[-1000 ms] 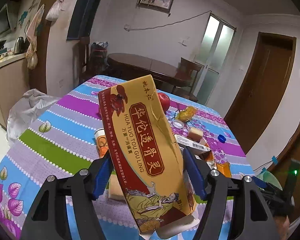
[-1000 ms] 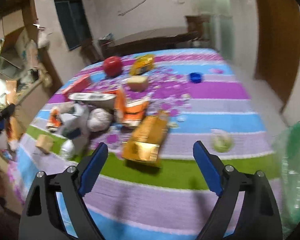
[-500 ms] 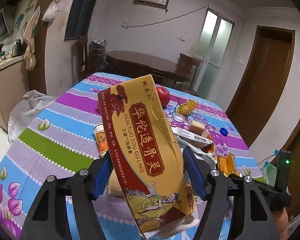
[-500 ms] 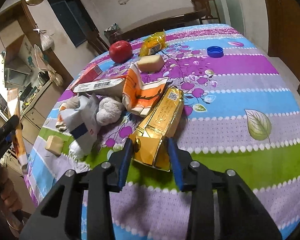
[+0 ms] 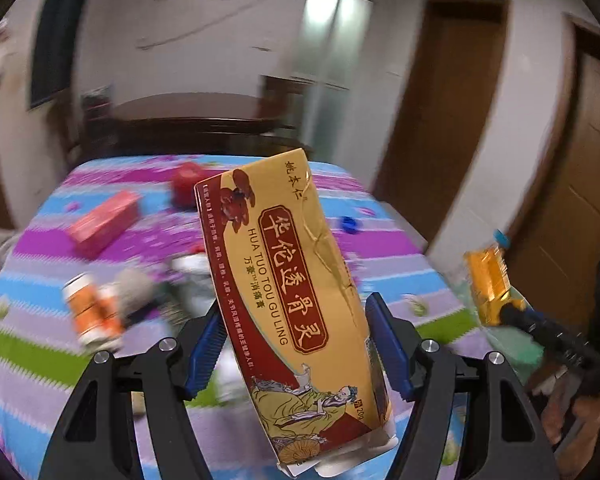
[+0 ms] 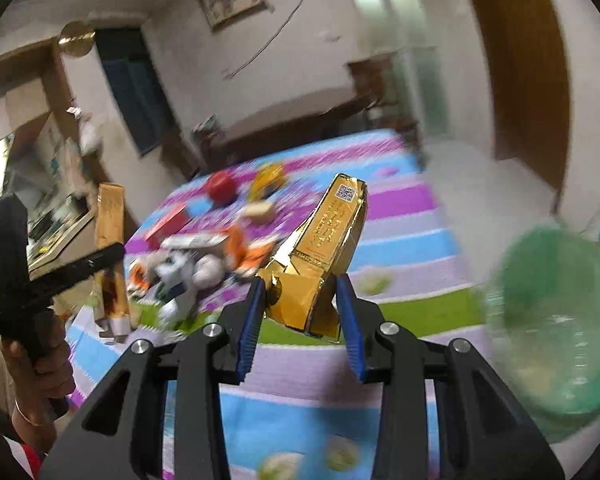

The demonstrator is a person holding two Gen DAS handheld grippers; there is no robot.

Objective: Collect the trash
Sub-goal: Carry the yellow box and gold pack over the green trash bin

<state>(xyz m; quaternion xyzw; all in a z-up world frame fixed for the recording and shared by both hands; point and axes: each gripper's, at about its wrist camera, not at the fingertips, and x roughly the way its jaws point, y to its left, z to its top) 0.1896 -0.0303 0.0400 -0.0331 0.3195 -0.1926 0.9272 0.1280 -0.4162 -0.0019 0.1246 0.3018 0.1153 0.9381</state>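
Note:
My left gripper (image 5: 296,344) is shut on a tall yellow-and-red ointment box (image 5: 288,292), held upright above the table. My right gripper (image 6: 300,324) is shut on a crumpled gold foil box (image 6: 320,256), lifted off the striped tablecloth (image 6: 400,208). In the left wrist view the gold box (image 5: 490,284) and the right gripper show at the far right. In the right wrist view the ointment box (image 6: 110,256) and the left gripper, held by a hand (image 6: 44,360), show at the left. A green trash bag (image 6: 556,320) opens at the right.
More litter lies in a pile (image 6: 204,260) on the table: a red box (image 5: 104,224), an orange can (image 5: 90,312), a red apple (image 6: 220,192), a yellow wrapper (image 6: 268,180), a blue cap (image 5: 350,224). A dark wooden table (image 5: 188,120) stands behind. A brown door (image 5: 440,120) is at the right.
My right gripper closed on the gold foil box and lifted it off the table toward the green bag. My left gripper swung right with the ointment box still in it.

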